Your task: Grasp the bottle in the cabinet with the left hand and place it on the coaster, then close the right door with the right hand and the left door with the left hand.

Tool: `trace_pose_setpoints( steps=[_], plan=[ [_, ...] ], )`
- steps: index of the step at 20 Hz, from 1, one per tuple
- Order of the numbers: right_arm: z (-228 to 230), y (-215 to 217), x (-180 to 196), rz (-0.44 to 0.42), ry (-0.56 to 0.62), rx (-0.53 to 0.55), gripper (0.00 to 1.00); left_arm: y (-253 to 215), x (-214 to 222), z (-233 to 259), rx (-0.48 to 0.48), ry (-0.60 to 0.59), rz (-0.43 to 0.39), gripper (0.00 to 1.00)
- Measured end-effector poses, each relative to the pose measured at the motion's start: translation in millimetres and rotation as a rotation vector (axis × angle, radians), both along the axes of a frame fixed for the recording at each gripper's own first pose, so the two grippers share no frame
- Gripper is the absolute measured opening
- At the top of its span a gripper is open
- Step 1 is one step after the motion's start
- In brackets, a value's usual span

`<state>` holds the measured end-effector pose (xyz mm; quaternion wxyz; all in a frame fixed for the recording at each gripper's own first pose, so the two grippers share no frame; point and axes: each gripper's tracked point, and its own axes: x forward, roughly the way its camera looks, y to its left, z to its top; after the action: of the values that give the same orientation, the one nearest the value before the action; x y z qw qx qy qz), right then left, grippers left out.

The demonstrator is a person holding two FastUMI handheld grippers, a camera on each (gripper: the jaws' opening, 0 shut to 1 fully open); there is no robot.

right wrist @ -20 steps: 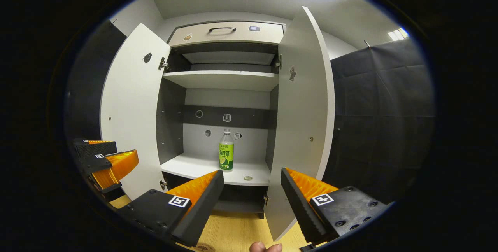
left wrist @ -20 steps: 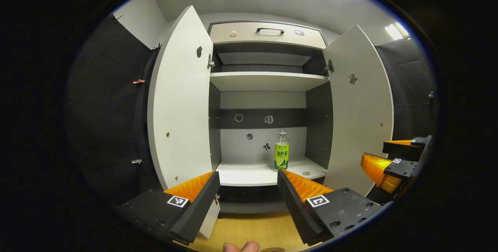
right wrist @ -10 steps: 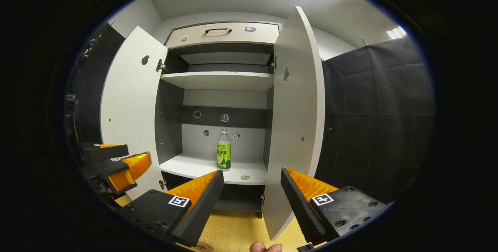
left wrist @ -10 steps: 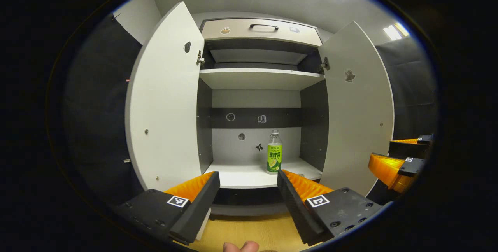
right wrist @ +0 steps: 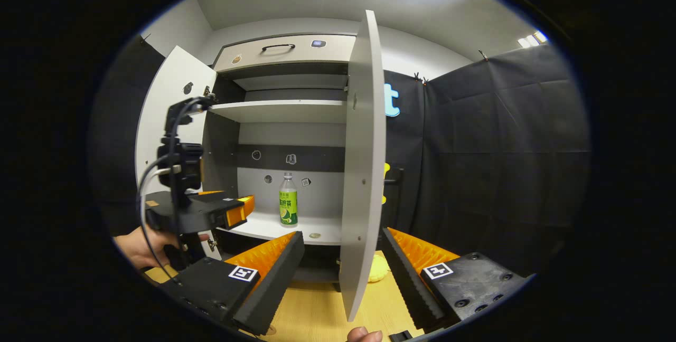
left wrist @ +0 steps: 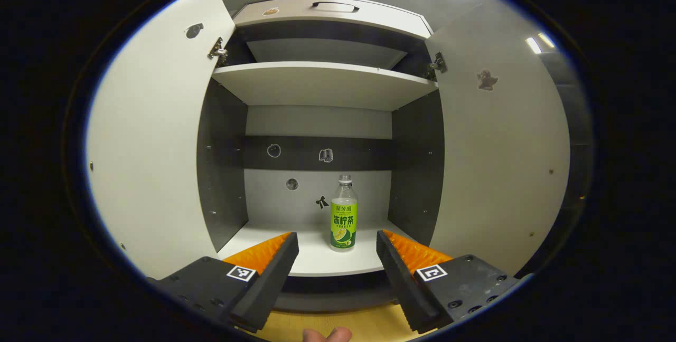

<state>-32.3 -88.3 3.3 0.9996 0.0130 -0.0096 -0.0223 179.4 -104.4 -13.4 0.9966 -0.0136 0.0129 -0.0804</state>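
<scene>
Bottle [left wrist: 344, 214] upright on the lower shelf [left wrist: 311, 249] of the open cabinet, straight ahead of the left gripper [left wrist: 337, 241] and beyond its fingertips, its base showing in the gap between the two fingers. The left gripper's jaws are spread wide, with nothing between them, and it stands apart from the bottle. In the left gripper view the left door [left wrist: 153, 141] swings open on one side and the right door [left wrist: 501, 141] on the other, with an upper shelf [left wrist: 322, 81] above the bottle and a drawer with a dark handle [left wrist: 335, 7] at the top. Small stickers dot the cabinet's back panel behind the bottle.

In the right gripper view the left gripper [right wrist: 237, 210] is farther off to the left of the right gripper [right wrist: 342, 244], held by a hand [right wrist: 142, 244] and pointing at the bottle [right wrist: 288, 200] from just outside the shelf edge. The right gripper is also wide open and holds nothing; the edge of the right door [right wrist: 362, 173] stands between its fingers, untouched by either. A small round coaster [right wrist: 315, 235] lies on the shelf front, near the bottle and ahead of the right gripper's left finger. The wooden table [right wrist: 317, 310] lies below both fingers, and a yellow object [right wrist: 377, 269] rests on it behind the door.
</scene>
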Motion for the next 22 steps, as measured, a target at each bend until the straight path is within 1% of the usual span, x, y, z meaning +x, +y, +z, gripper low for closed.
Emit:
trace_pose_setpoints(
  steps=[2, 4, 7, 11, 14, 16, 17, 18, 20, 22],
  plan=[
    [0.6, -17.6, -2.9, -0.025, -0.009, -0.016, 0.98, -10.5, 32.6, -3.4, -0.011, 0.016, 0.001, 0.95],
    [-0.5, -36.1, -4.4, -0.057, -0.007, -0.024, 0.97, -16.3, 62.6, -9.0, 0.003, 0.026, 0.017, 0.95],
    [-6.4, -59.4, -3.3, -0.087, 0.007, -0.001, 0.98, -26.3, 106.1, -16.2, 0.029, 0.016, 0.039, 0.94],
    [-14.5, -86.4, -0.3, -0.126, 0.019, -0.022, 0.98, -31.6, 153.1, -21.5, 0.017, 0.034, 0.079, 0.95],
    [-17.8, -105.9, 3.2, -0.153, 0.026, -0.011, 0.98, -28.6, 186.0, -20.9, 0.031, 0.034, 0.116, 0.95],
    [-18.5, -115.7, 6.9, -0.169, 0.028, -0.006, 0.98, -30.7, 204.3, -23.1, 0.029, 0.04, 0.121, 0.94],
    [-18.8, -119.6, 8.7, -0.174, 0.027, -0.007, 0.94, -32.3, 211.7, -24.3, 0.024, 0.04, 0.121, 0.95],
    [-18.6, -122.9, 9.3, -0.18, 0.025, -0.009, 0.98, -31.2, 217.2, -26.0, 0.022, 0.04, 0.124, 0.95],
    [-19.9, -128.7, 11.4, -0.188, 0.025, -0.005, 0.98, -33.2, 227.8, -30.2, 0.024, 0.044, 0.128, 0.95],
    [-19.1, -130.6, 11.8, -0.192, 0.02, 0.004, 0.98, -38.9, 234.2, -36.0, 0.027, 0.052, 0.113, 0.94]
  ],
)
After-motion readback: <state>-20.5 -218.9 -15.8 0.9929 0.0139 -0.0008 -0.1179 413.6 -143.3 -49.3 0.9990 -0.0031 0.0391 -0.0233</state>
